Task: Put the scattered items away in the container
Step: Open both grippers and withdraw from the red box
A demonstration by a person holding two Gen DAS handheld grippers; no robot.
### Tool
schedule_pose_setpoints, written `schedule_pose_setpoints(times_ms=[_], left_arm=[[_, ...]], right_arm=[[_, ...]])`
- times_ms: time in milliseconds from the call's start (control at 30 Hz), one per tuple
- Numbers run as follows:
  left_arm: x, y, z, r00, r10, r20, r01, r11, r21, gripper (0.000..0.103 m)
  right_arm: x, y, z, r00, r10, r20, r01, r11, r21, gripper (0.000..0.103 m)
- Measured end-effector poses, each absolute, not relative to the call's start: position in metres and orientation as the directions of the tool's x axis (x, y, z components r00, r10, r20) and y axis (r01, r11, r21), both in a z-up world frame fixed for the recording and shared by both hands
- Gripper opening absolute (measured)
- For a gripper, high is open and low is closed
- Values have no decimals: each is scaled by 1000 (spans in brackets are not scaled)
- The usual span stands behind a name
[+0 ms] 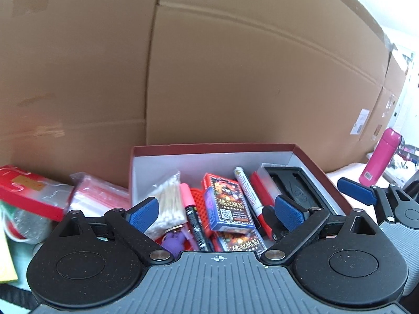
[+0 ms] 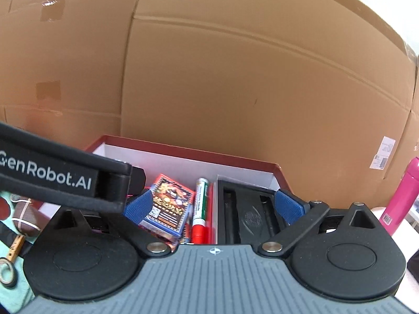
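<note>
A red box with a white inside (image 1: 209,157) stands against a cardboard wall. It holds card decks (image 1: 227,204), a bag of cotton swabs (image 1: 167,201), markers (image 1: 247,191), a pink pen (image 1: 187,198), a purple toy (image 1: 174,240) and a black tray (image 1: 296,188). My left gripper (image 1: 216,210) is open and empty above the box. My right gripper (image 2: 213,205) is open and empty over the same box (image 2: 183,154), above a card deck (image 2: 170,204), a marker (image 2: 200,209) and the black tray (image 2: 246,212). The right gripper's blue pad (image 1: 356,191) shows in the left wrist view.
Large cardboard boxes (image 1: 235,65) stand behind. Red packets (image 1: 28,196) and a plastic bag (image 1: 99,196) lie left of the box. A pink bottle (image 1: 379,157) stands at the right, also in the right wrist view (image 2: 403,198). The left gripper's strap (image 2: 52,175) crosses the right wrist view.
</note>
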State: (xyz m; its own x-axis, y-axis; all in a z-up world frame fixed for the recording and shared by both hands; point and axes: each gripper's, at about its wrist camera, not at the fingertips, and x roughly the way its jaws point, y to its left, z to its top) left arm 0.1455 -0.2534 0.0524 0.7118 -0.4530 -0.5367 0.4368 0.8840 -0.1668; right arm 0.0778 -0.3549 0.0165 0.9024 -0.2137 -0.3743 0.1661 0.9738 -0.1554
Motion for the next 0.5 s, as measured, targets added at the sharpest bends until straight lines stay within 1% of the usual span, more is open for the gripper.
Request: schedule_pose_setpoints(times_ms=[133,500], left_arm=[[136,-239,55,716,-457,-529,429,884,-183,101],[105,-200,49,730,-431,-530,407,898,-169,101]], right_arm=[[67,-341,20,909,-194,-368,150,978,-146,100],[58,-301,20,925,-103,-365,61,990,-126,102]])
